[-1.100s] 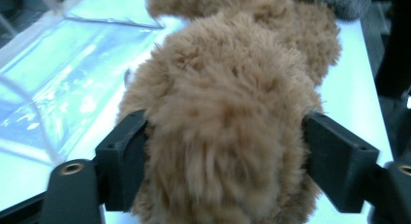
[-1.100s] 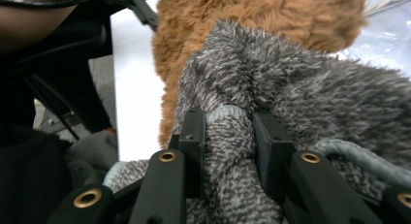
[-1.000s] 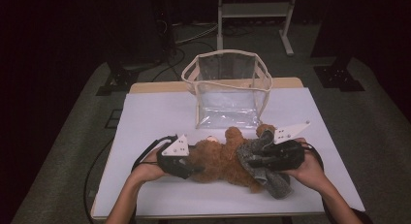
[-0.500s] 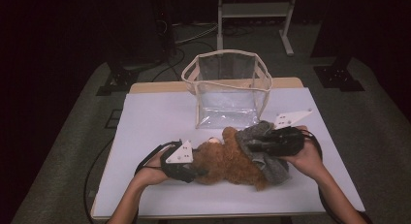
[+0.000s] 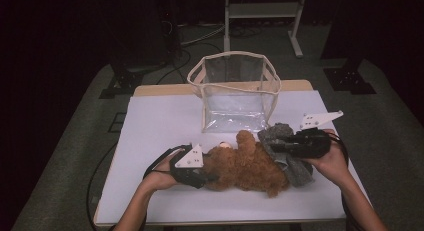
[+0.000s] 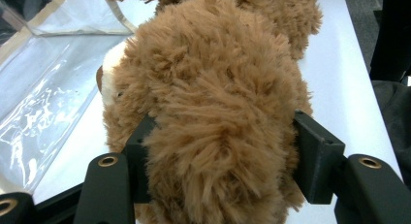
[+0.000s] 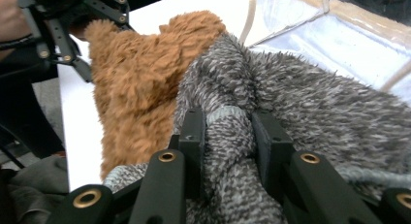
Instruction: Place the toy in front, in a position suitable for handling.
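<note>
Left gripper (image 5: 200, 175): low on the white table (image 5: 160, 121), jaws clamped on either side of the brown teddy bear's furry head end (image 6: 218, 112), pads sunk into the fur.
Brown teddy bear (image 5: 247, 166): lying on its side across the near middle of the table, between the two grippers, just in front of the bag.
Clear plastic bag (image 5: 234, 93): upright, open-topped, cream-trimmed, behind the bear at the table's far middle.
Grey knitted garment (image 5: 292, 166): bunched at the bear's right end, touching its fur.
Right gripper (image 5: 280, 147): jaws narrow, pinching a fold of the grey knit (image 7: 228, 132).
</note>
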